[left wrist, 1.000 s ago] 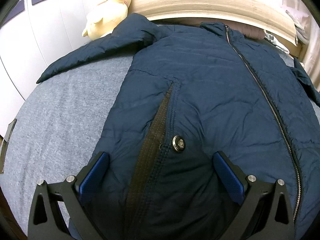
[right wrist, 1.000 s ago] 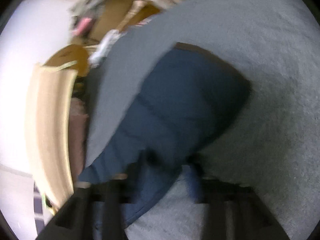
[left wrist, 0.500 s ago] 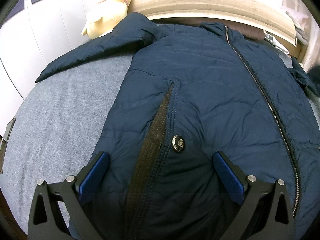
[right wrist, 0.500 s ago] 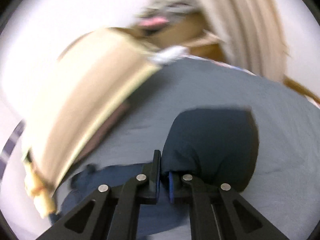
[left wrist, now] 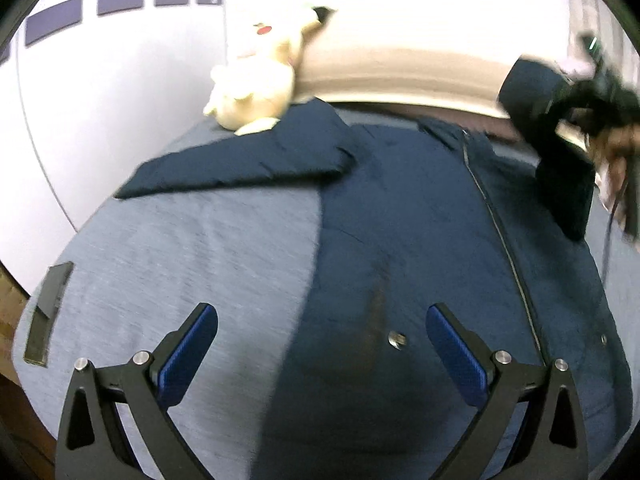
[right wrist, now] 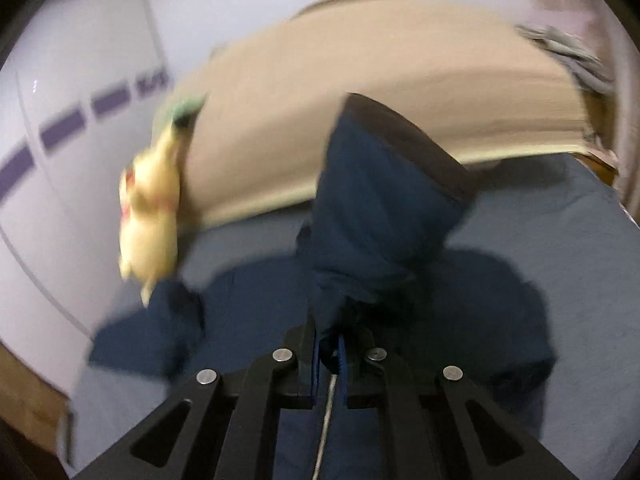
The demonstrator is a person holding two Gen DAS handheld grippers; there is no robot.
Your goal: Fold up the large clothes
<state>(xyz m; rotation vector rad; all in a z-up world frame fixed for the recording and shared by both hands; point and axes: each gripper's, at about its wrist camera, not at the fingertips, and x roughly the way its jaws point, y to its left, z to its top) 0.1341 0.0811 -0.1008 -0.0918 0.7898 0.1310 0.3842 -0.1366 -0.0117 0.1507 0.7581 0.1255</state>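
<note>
The jacket [left wrist: 420, 240] lies front-up on the bed [left wrist: 200, 248], a navy quilted shell, soft and puffy, with a thin zip [left wrist: 504, 240] running down its middle and a metal snap [left wrist: 397, 339] beside a dark pocket strip. Its collar points at the headboard [left wrist: 400, 72]. One sleeve [left wrist: 240, 164] stretches flat towards the white wall, ending in a straight cuff edge near the plush toy [left wrist: 256, 80].

My right gripper [right wrist: 330, 354] has its pads pressed together on the other sleeve [right wrist: 376, 216], pinching the fabric just below a bunched fold; the sleeve stands up from the grip like a limp tube, its dark cuff opening at the top, raised above the jacket body. In the left view that raised sleeve [left wrist: 560, 160] hangs over the jacket's right shoulder.

My left gripper [left wrist: 320, 328] is spread wide and holds nothing, one blue ribbed pad over bare sheet, the other over the lower front panel.

The bedcover is grey-blue, finely woven, with open cloth to the jacket's left. A dark flat strip [left wrist: 48, 312] lies near that bed edge. The pale headboard is smooth and curved.
</note>
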